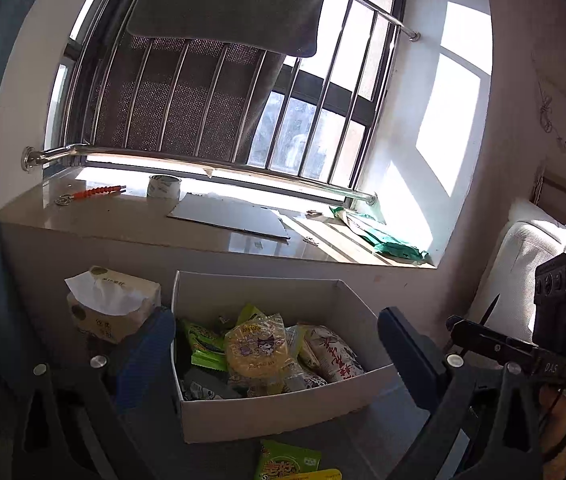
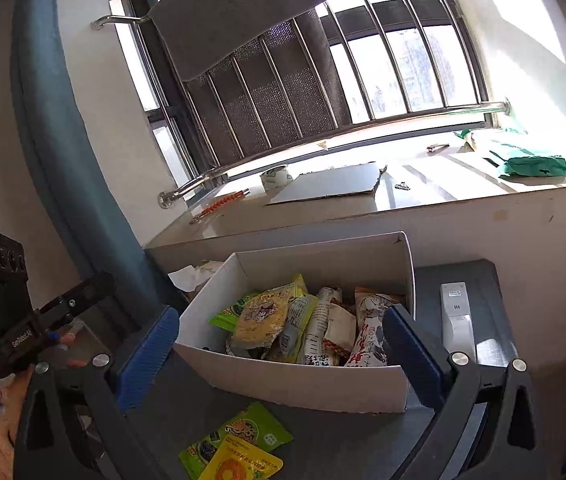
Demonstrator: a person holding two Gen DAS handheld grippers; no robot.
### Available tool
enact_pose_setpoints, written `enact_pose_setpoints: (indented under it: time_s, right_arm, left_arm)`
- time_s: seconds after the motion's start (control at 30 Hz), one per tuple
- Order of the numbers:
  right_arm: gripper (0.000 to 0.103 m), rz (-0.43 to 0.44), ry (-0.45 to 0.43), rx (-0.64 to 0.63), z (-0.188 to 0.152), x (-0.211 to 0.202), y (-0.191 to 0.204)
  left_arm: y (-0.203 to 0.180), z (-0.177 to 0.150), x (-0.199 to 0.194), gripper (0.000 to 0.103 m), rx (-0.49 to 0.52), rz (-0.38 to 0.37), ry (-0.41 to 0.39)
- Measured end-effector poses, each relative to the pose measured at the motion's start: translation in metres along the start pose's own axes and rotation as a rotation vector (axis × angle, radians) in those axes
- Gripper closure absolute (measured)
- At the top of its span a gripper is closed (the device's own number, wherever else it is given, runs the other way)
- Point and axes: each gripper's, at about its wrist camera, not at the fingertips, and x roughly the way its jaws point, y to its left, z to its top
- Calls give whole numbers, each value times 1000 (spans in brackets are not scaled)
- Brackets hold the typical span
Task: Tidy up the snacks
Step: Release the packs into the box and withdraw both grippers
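A white cardboard box (image 1: 283, 416) (image 2: 295, 380) stands on a dark table and holds several snack packets. Among them are a round yellow cracker pack (image 1: 257, 350) (image 2: 261, 318) and a white and red packet (image 1: 335, 354). In front of the box a green packet (image 1: 287, 460) (image 2: 239, 436) and a yellow packet (image 2: 243, 464) lie on the table. My left gripper (image 1: 275, 316) hovers in front of the box, open, with nothing in its jaws. My right gripper (image 2: 283, 312) hangs beside it, open too, above the two loose packets.
A tissue box (image 1: 111, 304) stands left of the box, and a white remote (image 2: 457, 320) lies to its right. Behind is a windowsill with a tape roll (image 1: 164, 187), a cardboard sheet (image 1: 231, 214) and a green bag (image 1: 387, 240). A white pillow (image 1: 523, 264) is at far right.
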Motion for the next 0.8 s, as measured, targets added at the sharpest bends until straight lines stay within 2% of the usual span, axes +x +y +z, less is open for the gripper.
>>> enact_pose_setpoints:
  time_s: [0.1, 0.2, 0.33, 0.63, 0.8]
  right_arm:
    - [0, 34, -7, -37, -17, -24, 18]
    - [0, 7, 21, -76, -41, -42, 30]
    - [0, -33, 18, -81, -70, -62, 36]
    - [0, -94, 91, -65, -143, -91, 37]
    - [0, -98, 165, -54, -164, -85, 32]
  left_arm:
    - [-10, -17, -31, 0, 28, -19, -18]
    - [-21, -34, -54, 0, 53, 29, 3]
    - [-32, -56, -80, 0, 66, 14, 1]
    - [-37, -132, -104, 0, 26, 8, 112]
    - [-44, -149, -107, 0, 45, 9, 146]
